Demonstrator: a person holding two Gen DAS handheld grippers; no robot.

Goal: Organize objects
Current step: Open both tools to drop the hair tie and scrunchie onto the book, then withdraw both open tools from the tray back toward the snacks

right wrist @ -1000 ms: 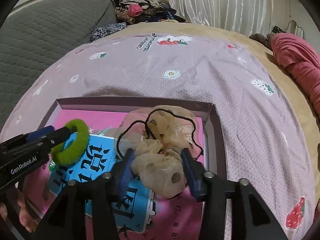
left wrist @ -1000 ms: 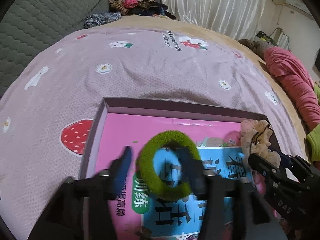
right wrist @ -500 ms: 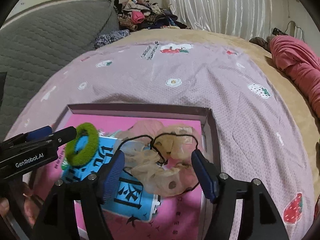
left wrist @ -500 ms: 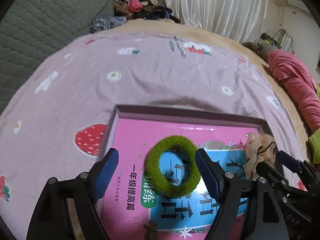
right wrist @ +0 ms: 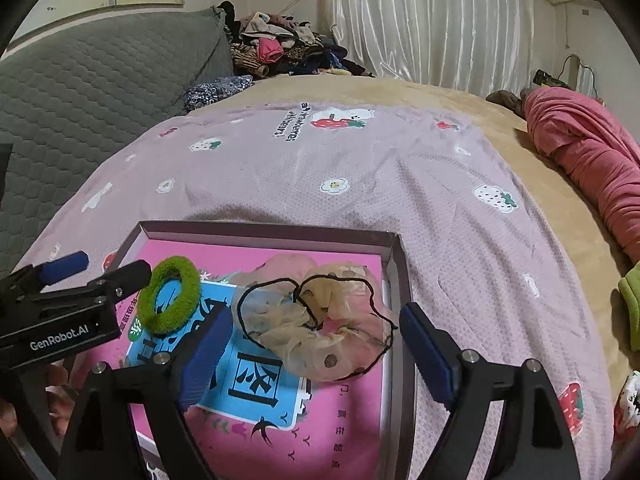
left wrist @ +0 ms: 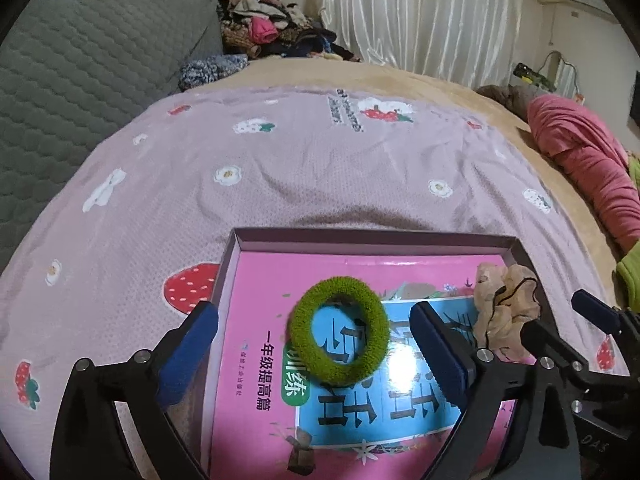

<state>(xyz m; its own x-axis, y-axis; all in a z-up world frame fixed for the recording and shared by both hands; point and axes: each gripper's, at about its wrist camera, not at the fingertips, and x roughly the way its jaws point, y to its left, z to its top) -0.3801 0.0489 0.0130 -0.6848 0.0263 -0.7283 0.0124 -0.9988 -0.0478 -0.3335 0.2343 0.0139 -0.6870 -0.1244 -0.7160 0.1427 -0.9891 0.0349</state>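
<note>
The left gripper (left wrist: 314, 334) and right gripper (right wrist: 314, 334) have just been opening; both gape wide, gripping nothing. A fuzzy green ring scrunchie (left wrist: 339, 329) and crinkly beige gauze scrunchie (right wrist: 320, 326) lie loose on the glossy pink book (right wrist: 340, 432) inside the shallow purple cardboard tray (left wrist: 376, 237), lilac quilt (left wrist: 280, 168) open beyond its rim

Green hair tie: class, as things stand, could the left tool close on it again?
Probably yes. The green hair tie lies loose on the pink book in the box, just ahead of the left tool, whose jaws have just been opening. Nothing lies between them.
</note>
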